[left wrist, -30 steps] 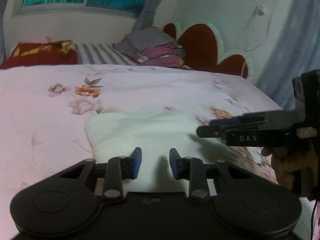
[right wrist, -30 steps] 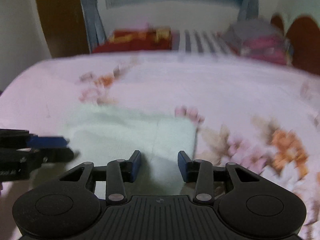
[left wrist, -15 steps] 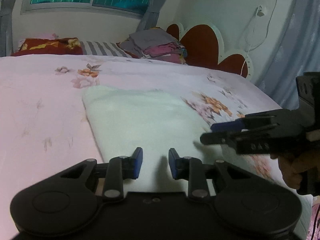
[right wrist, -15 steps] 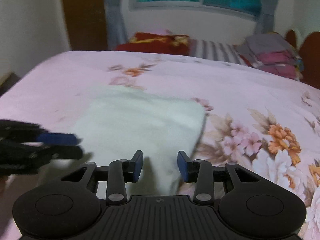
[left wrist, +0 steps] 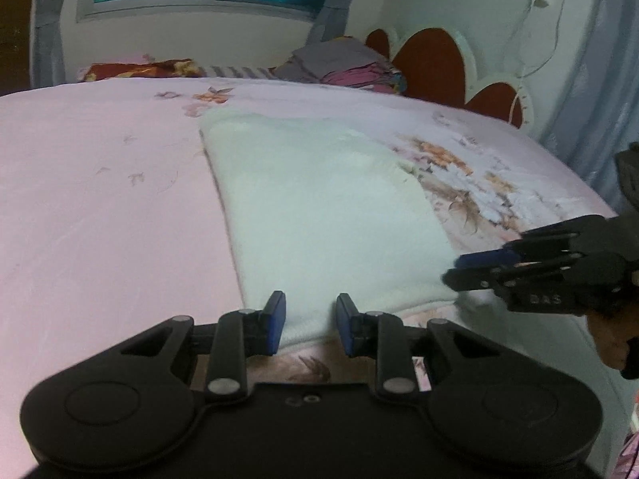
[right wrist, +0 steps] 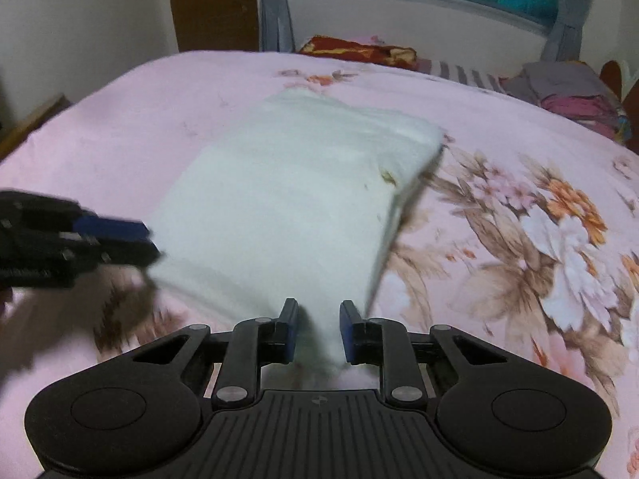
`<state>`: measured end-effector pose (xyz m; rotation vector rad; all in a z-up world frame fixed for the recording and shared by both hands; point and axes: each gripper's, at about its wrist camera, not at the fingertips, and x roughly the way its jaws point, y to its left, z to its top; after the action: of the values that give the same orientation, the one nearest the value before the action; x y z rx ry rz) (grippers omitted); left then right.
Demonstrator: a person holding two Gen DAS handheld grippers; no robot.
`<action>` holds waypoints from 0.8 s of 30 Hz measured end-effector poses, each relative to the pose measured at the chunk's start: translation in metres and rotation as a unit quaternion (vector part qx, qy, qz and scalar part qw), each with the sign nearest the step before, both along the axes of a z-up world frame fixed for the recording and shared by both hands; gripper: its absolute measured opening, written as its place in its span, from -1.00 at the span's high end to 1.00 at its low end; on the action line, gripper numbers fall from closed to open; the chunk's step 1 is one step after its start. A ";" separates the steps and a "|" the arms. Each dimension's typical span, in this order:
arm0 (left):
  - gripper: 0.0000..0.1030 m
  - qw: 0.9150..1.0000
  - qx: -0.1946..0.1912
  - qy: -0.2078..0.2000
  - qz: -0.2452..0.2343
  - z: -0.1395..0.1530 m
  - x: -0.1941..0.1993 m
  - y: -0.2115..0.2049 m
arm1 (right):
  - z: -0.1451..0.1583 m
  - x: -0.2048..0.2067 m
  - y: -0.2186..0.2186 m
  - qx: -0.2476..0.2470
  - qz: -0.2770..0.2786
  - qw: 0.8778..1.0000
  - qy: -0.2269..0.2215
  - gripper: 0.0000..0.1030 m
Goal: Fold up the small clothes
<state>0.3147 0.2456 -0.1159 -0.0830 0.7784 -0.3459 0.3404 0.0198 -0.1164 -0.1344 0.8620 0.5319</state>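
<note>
Holding our two tools at the cloth's (left wrist: 319,215) near edge, we have the left tool (left wrist: 310,321) gripping the near-left corner and the right tool (right wrist: 318,329) closing with the near-right corner between its pads. The cloth runs lengthwise away from both, pale, fleecy, flat on the bed (left wrist: 100,183).
</note>
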 end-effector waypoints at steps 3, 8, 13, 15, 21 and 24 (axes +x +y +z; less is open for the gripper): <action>0.49 1.000 0.010 0.001 0.027 0.007 -0.006 -0.007 | -0.003 -0.009 -0.005 -0.001 -0.007 1.000 -0.002 0.57; 0.49 0.999 0.011 -0.005 0.046 0.027 -0.039 -0.022 | 0.029 -0.029 -0.043 0.075 -0.076 0.994 -0.022 0.57; 0.35 0.998 0.014 -0.014 0.055 0.047 -0.077 -0.038 | 0.042 -0.062 -0.067 0.074 -0.095 0.992 -0.019 0.57; 0.34 0.998 0.009 -0.017 0.058 0.055 -0.091 -0.044 | 0.051 -0.081 -0.075 0.076 -0.100 0.992 -0.026 0.57; 0.10 0.997 0.014 -0.038 0.063 0.080 -0.133 -0.068 | 0.078 -0.122 -0.098 0.093 -0.130 0.986 -0.039 0.56; -0.38 0.995 0.021 -0.060 0.076 0.094 -0.153 -0.077 | 0.091 -0.138 -0.105 0.098 -0.129 0.986 -0.048 0.56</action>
<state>0.1615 0.1688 -0.0216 -0.0811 0.6556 -0.1875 0.2027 -0.0855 -0.0250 0.1295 0.7146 0.3615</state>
